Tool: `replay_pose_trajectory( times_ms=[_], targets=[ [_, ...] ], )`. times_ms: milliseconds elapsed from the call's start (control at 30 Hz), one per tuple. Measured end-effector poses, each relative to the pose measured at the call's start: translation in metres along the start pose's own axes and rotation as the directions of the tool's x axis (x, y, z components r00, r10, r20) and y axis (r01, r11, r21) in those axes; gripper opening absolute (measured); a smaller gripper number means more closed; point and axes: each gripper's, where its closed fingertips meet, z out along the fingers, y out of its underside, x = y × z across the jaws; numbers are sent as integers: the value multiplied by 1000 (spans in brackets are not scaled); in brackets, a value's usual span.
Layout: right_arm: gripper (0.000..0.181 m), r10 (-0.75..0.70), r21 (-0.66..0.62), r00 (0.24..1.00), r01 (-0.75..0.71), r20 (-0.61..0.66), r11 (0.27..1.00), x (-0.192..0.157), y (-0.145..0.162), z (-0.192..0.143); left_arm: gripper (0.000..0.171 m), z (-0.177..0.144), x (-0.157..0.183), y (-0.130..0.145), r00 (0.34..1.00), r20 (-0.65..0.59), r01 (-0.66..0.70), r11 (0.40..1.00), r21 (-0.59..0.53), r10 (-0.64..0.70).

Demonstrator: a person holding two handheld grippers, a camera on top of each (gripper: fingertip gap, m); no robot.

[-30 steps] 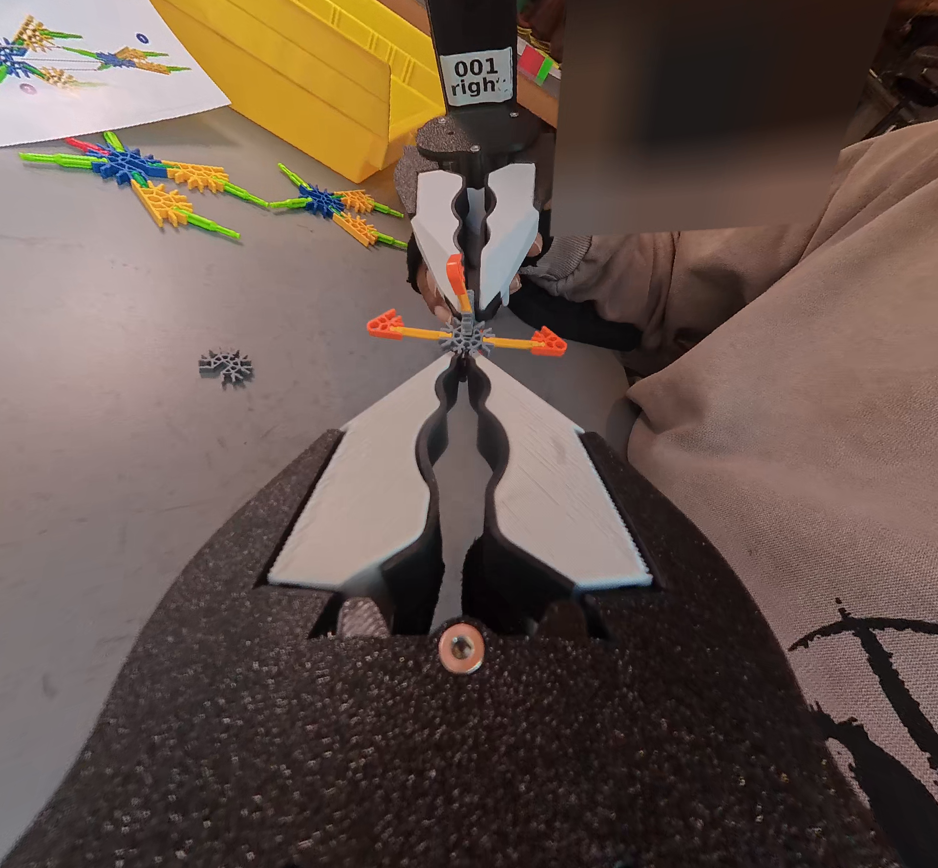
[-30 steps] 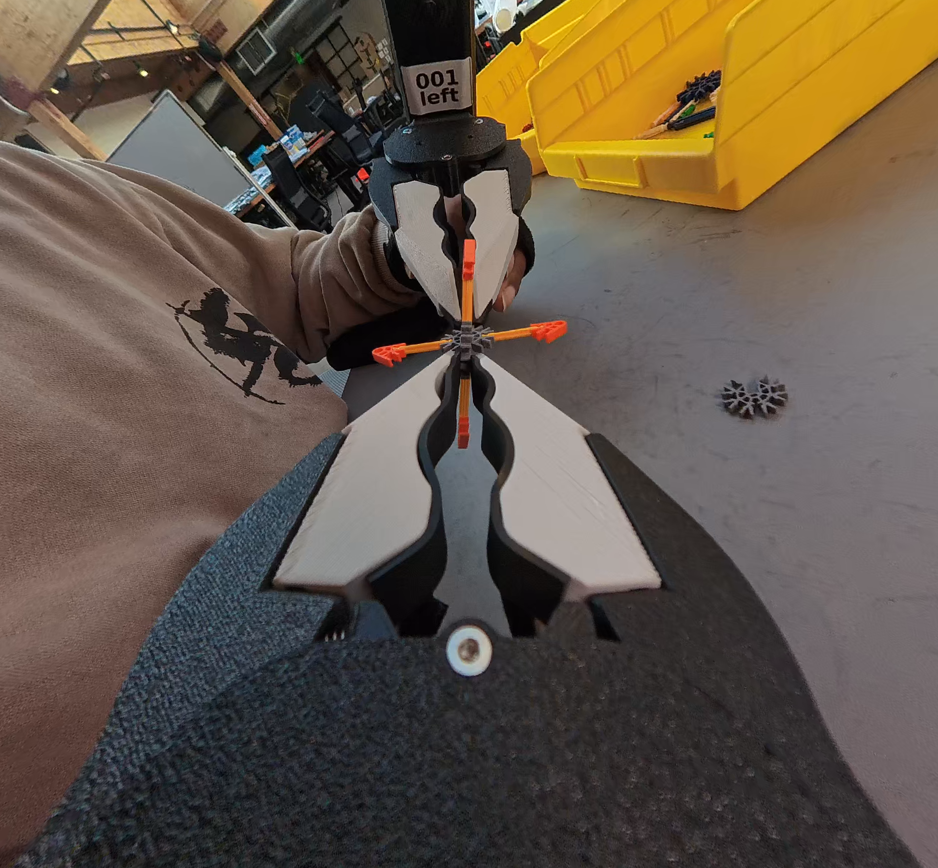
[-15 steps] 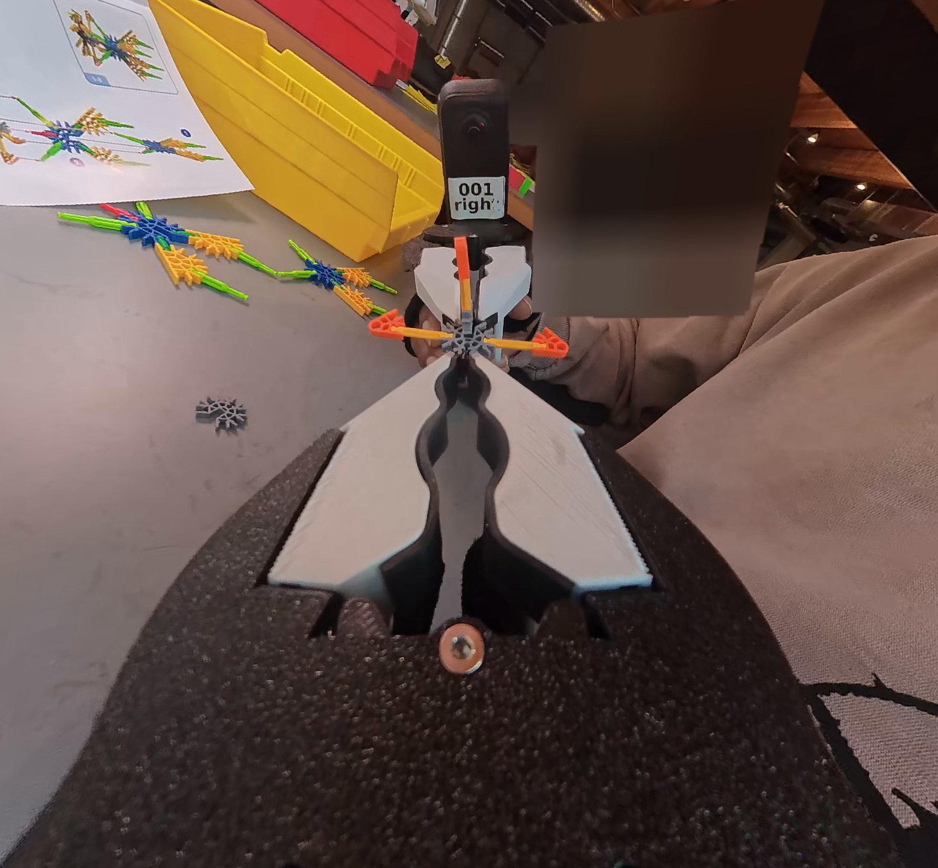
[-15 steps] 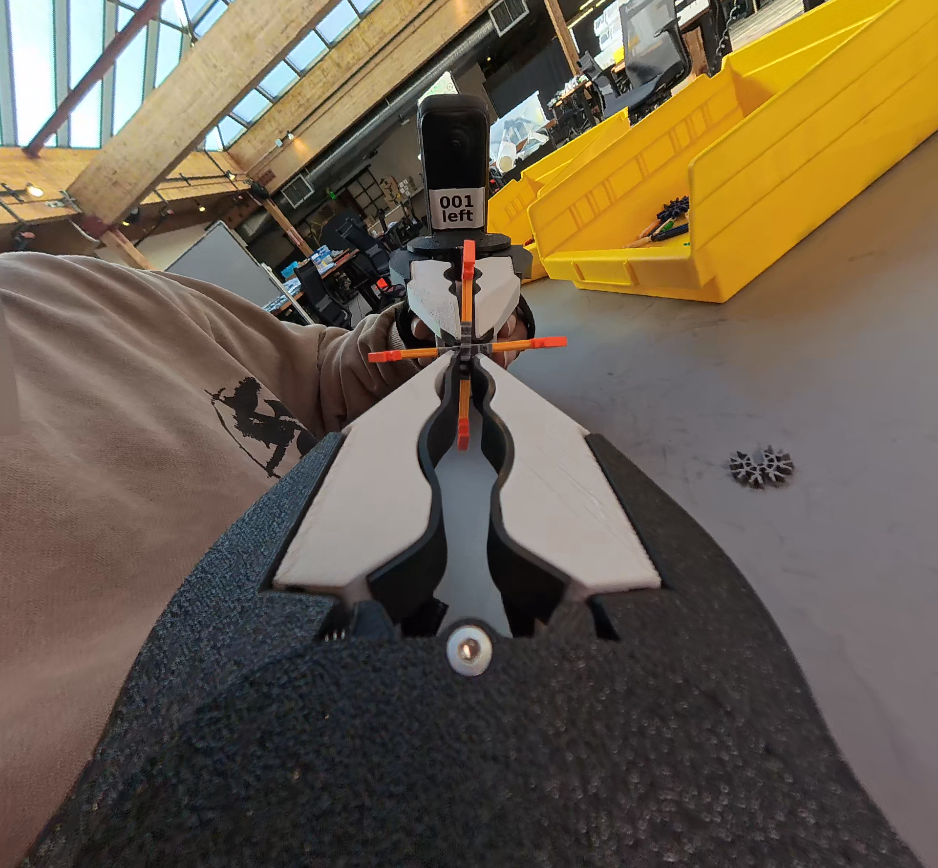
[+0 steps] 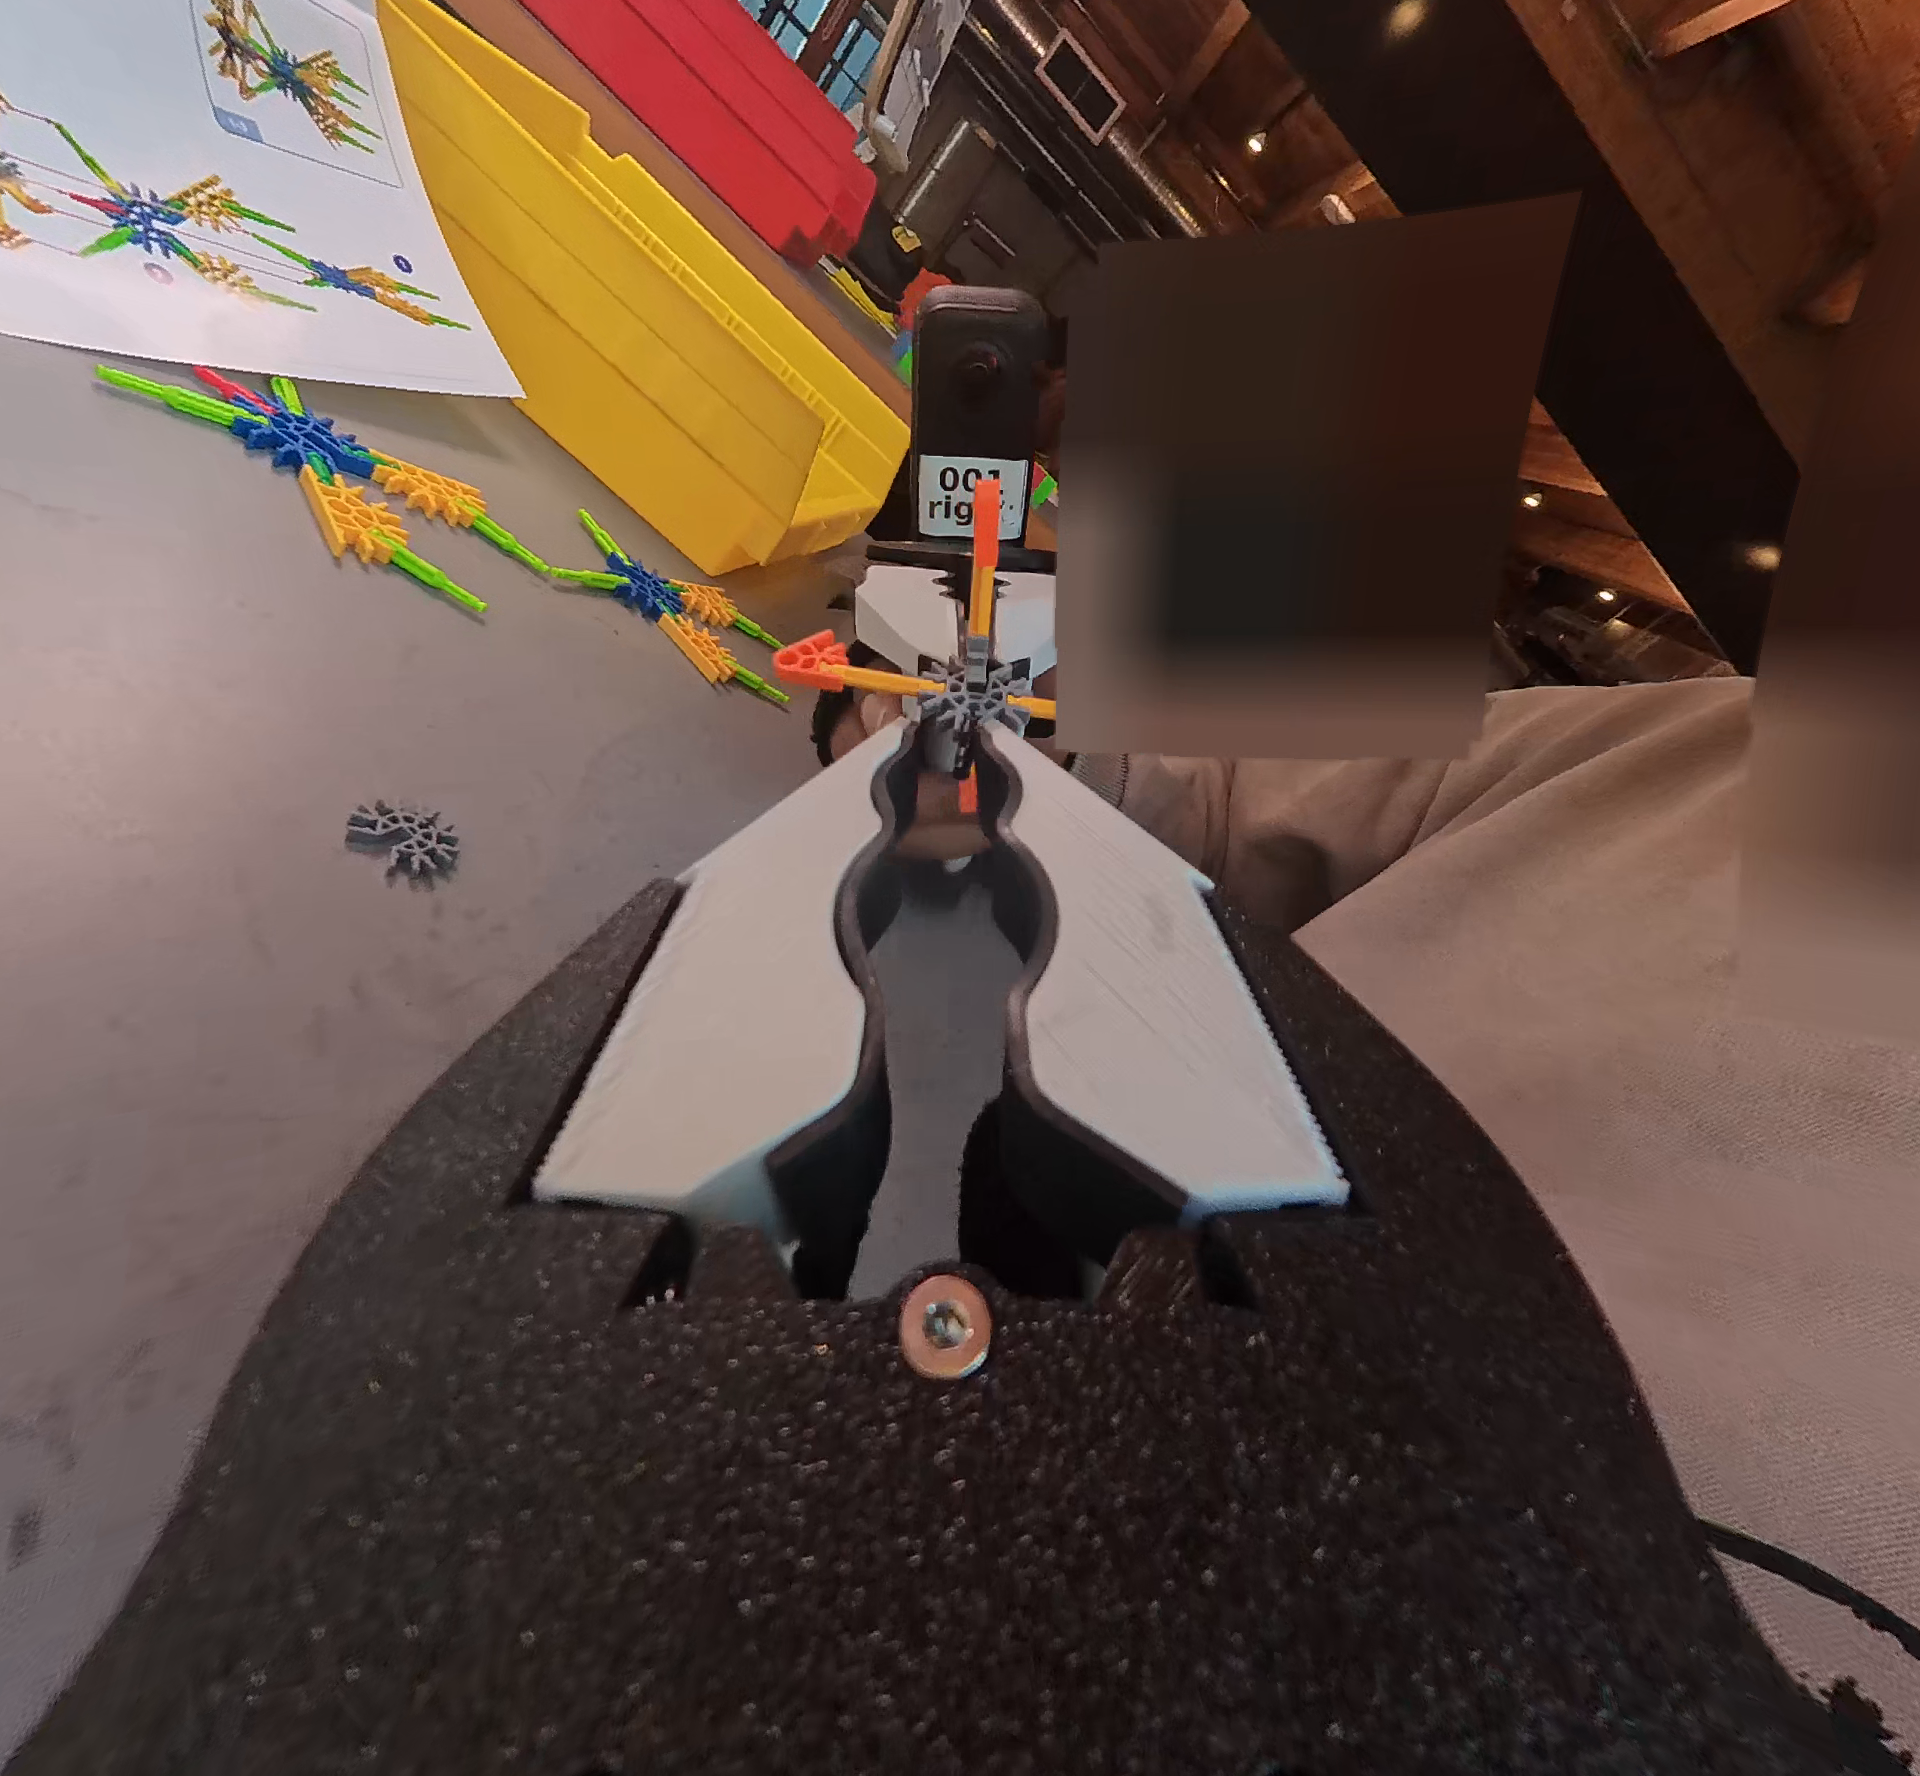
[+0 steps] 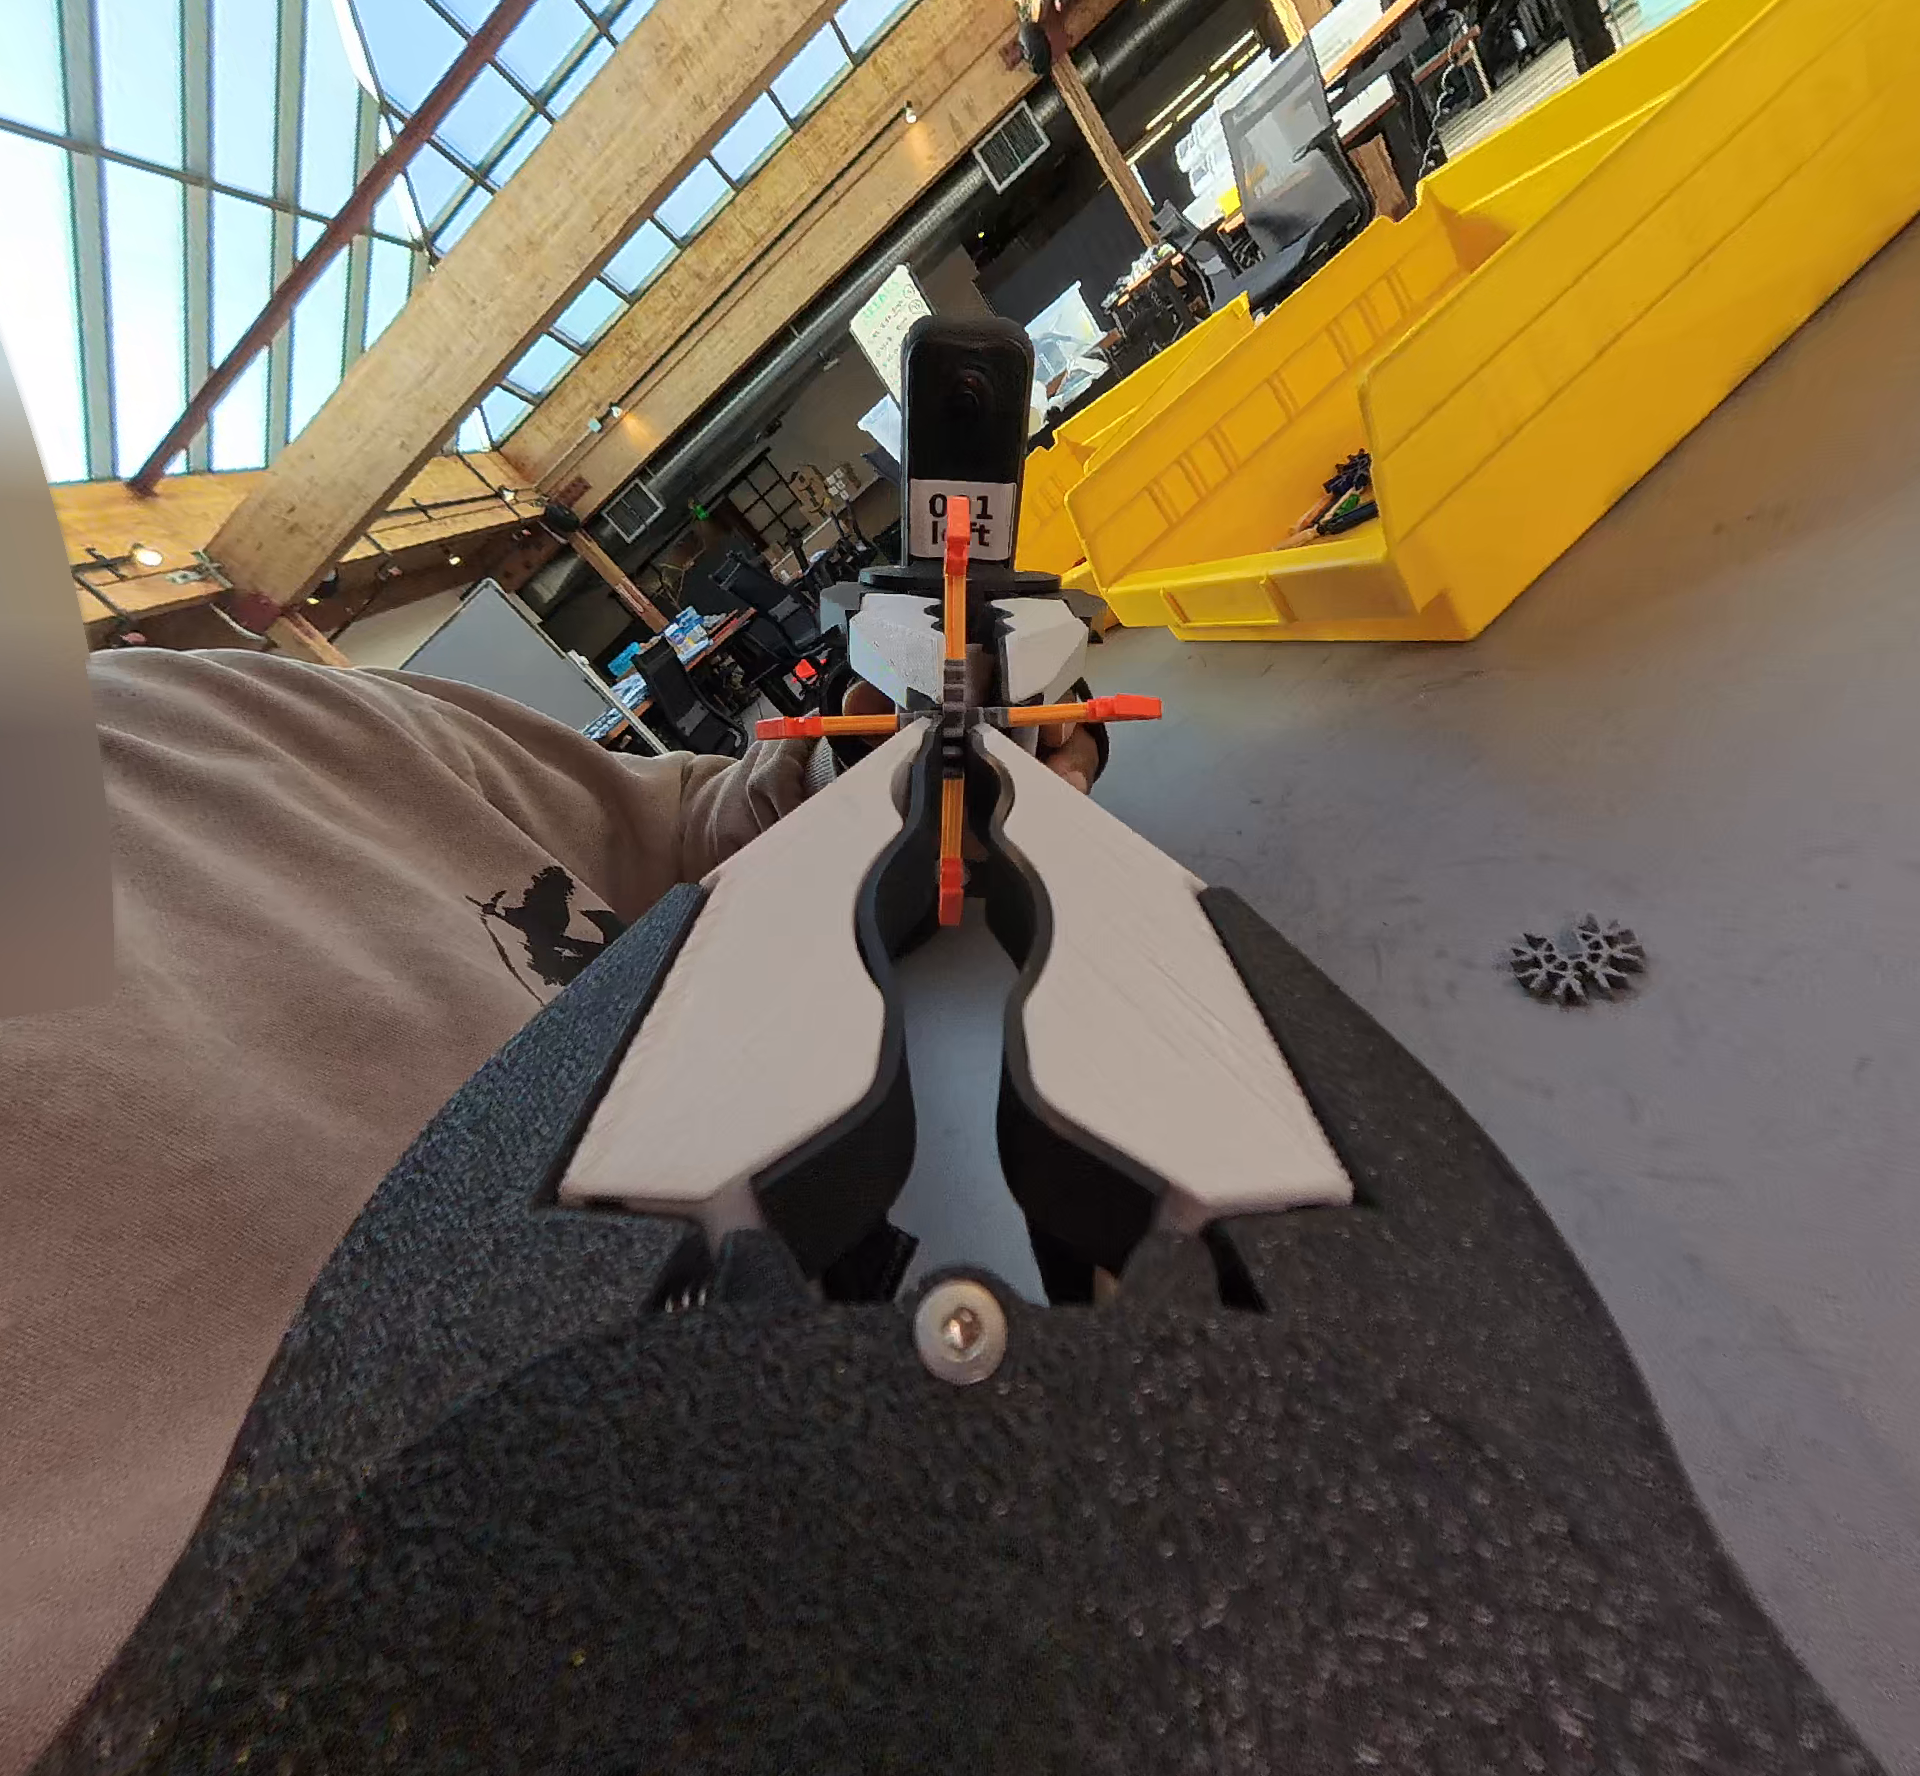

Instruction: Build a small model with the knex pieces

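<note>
A small assembly, a grey snowflake connector [image 5: 971,692] with orange rods sticking out as a cross, hangs in the air between both grippers. My left gripper [image 5: 951,744] is shut on the grey connector from the near side. My right gripper [image 6: 951,739] is shut on the same connector [image 6: 954,713], with one orange rod [image 6: 948,843] lying between its fingers. Each gripper faces the other tip to tip: the right one shows in the left wrist view [image 5: 956,625], the left one in the right wrist view [image 6: 956,651]. A rod points up in front of each camera label.
A loose dark grey double connector [image 5: 403,838] [image 6: 1577,959] lies on the grey table [image 5: 156,999]. Two coloured rod assemblies [image 5: 312,448] [image 5: 655,588], an instruction sheet [image 5: 208,116], yellow bins [image 5: 644,355] [image 6: 1558,438] and a red bin [image 5: 675,53] stand behind. A person's beige sweater [image 6: 312,895] is close by.
Both grippers have tilted upward with the assembly still held between them, so more ceiling shows. The assembly now looks edge-on in the right wrist view.
</note>
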Motion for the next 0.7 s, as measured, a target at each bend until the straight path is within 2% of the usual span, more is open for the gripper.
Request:
replay_pose_trajectory(
  times_ms=[200, 433, 600, 700],
  targets=[
    [0, 11, -3, 999, -11, 36, 1000, -8, -1, 1, 12, 2, 13, 2, 990, -119, 71, 997, -13, -73],
    [0, 6, -35, 999, -5, 36, 999, -9, 3, 2, 13, 4, 14, 8, 995, -95, 5, 999, -48, -9],
    [1, -131, -221, 991, 132, 20, 966, -9, 14, -3, 13, 9, 12, 23, 989, -55, -143, 980, -135, 137],
    [1, -254, -406, 966, 248, 39, 880, -17, 14, -6, 13, 16, 17, 28, 968, -57, -252, 955, -158, 246]
  ],
)
